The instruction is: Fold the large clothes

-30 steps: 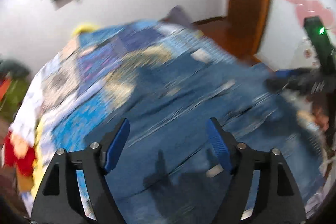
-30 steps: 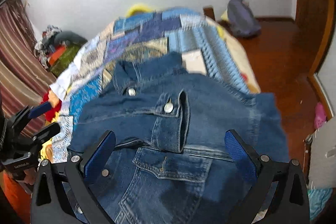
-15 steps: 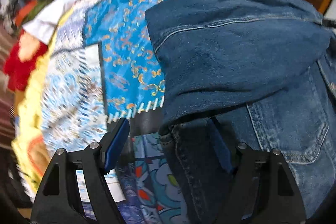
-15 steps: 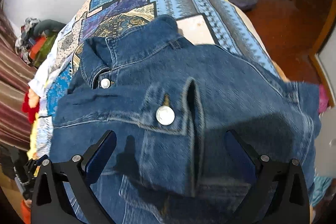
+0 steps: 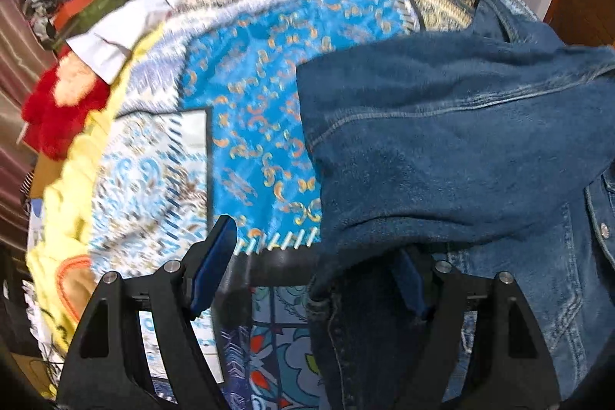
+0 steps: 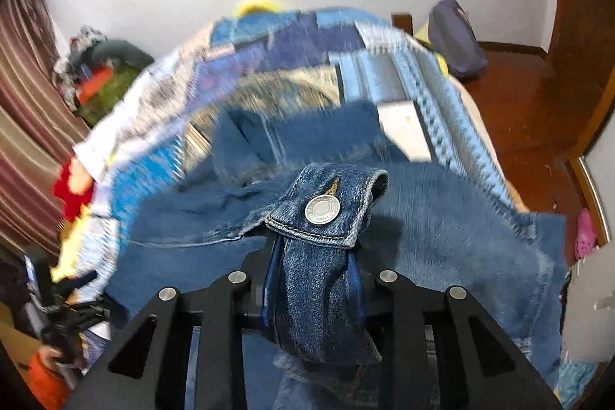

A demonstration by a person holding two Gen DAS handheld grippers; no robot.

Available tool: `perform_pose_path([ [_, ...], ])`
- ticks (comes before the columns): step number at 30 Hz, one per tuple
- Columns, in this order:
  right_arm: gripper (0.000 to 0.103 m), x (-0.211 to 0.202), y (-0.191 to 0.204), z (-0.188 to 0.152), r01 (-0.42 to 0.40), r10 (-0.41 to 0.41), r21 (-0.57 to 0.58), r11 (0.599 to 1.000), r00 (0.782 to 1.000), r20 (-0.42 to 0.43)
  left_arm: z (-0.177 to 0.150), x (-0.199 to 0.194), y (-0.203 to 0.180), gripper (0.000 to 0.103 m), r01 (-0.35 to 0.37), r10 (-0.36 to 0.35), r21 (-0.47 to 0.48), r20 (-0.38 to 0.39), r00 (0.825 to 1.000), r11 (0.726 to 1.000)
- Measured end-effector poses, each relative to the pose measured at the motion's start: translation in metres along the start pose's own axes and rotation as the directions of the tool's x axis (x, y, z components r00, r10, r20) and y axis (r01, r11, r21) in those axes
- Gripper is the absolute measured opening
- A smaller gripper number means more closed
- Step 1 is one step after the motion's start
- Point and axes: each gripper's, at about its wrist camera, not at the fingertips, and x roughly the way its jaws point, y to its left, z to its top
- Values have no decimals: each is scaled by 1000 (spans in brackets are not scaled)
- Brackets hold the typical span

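**Mia:** What is the right gripper [image 6: 313, 279] doing?

**Ben:** Its jaws are closing, and a sleeve cuff [image 6: 326, 206] of the denim jacket [image 6: 453, 241] is between them. The blue pads press on the cloth from both sides. The cuff sticks up past the tips, and its silver button [image 6: 322, 209] faces us.

**Mia:** Which way does that gripper point?

**Ben:** Down and forward, at the jacket. The rest of the jacket spreads out under it and past it, on the patchwork quilt [image 6: 292, 45].

**Mia:** And the left gripper [image 5: 311, 271]?

**Ben:** That one is wide open. It holds nothing. Its left finger [image 5: 213, 264] is over the bare quilt [image 5: 253, 102]. Its right finger [image 5: 411, 289] is mostly hidden under a fold of the jacket [image 5: 453, 141], so I cannot tell if it touches the cloth.

**Mia:** Where is the jacket from there?

**Ben:** The jacket's edge runs between the two fingers. The big blue part lies ahead and off to the right. The quilt is ahead and to the left.

**Mia:** How is the left one tipped?

**Ben:** It points steeply down at the bed.
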Motion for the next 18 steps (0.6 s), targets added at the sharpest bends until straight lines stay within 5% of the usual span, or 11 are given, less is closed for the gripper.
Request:
perform_pose_path([
  [10, 27, -80, 10, 14, -45, 46, -11, 999, 990, 136, 4, -53, -6, 76, 26, -28, 17, 136, 990, 1000],
  [18, 27, -65, -32, -18, 54, -55, 17, 998, 996, 67, -5, -35, -17, 76, 54, -56, 35, 56, 997, 998],
])
